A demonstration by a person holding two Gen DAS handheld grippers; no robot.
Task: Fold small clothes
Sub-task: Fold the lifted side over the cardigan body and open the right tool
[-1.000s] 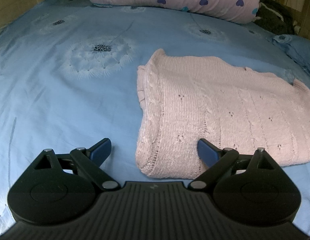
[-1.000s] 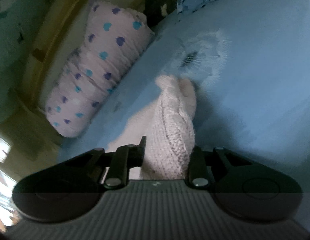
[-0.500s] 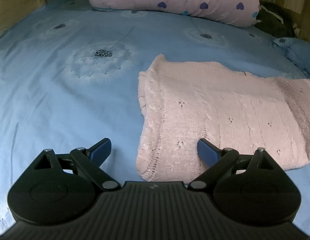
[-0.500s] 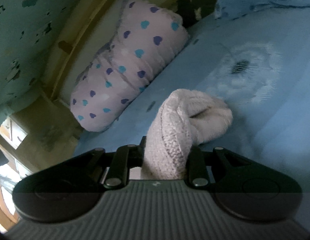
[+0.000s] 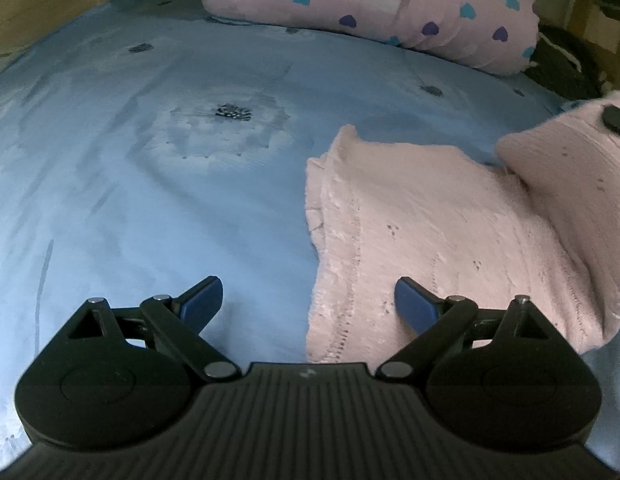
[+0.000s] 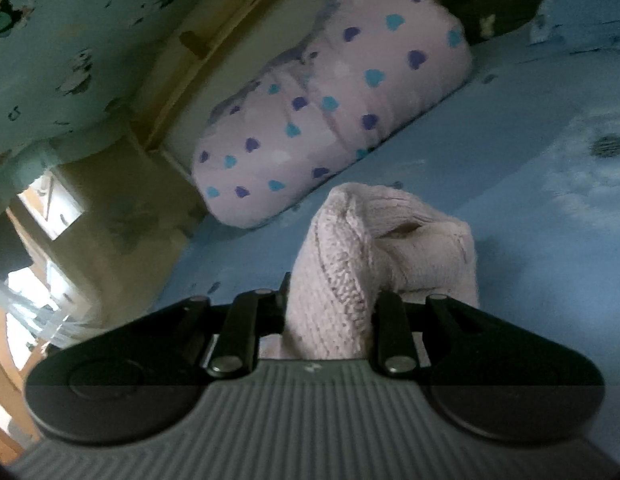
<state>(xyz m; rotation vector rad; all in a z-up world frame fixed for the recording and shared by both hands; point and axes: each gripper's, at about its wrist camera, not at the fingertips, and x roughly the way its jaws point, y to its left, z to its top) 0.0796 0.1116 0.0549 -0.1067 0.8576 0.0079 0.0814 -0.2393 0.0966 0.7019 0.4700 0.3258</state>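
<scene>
A blue bed sheet point(image 5: 149, 184) printed with pale dandelion heads covers the bed and fills most of both views. Along the head edge of the bed lies a long pink pillow point(image 5: 374, 8) dotted with purple and turquoise hearts; the right wrist view shows the same pillow point(image 6: 334, 108) below a wooden frame and a green wall with peeling paint. A dark bundle point(image 5: 566, 60) sits in the far right corner of the bed, just beside the pillow's end.

A pink knitted sweater point(image 5: 430, 232) lies on the right half of the sheet, toward the near edge, its left side flat on the bed. Its right end is raised off the bed and curls over the flat part, blurred in the left wrist view.

The left claw point(image 5: 308, 304) hangs wide open above the near edge of the bed, gripping nothing: one blue finger sits over bare sheet, the other over the sweater's lower left corner. The right claw point(image 6: 330, 312) is clamped on a bunched fold of the sweater point(image 6: 350, 264), which stands up between its black fingers above the sheet.
</scene>
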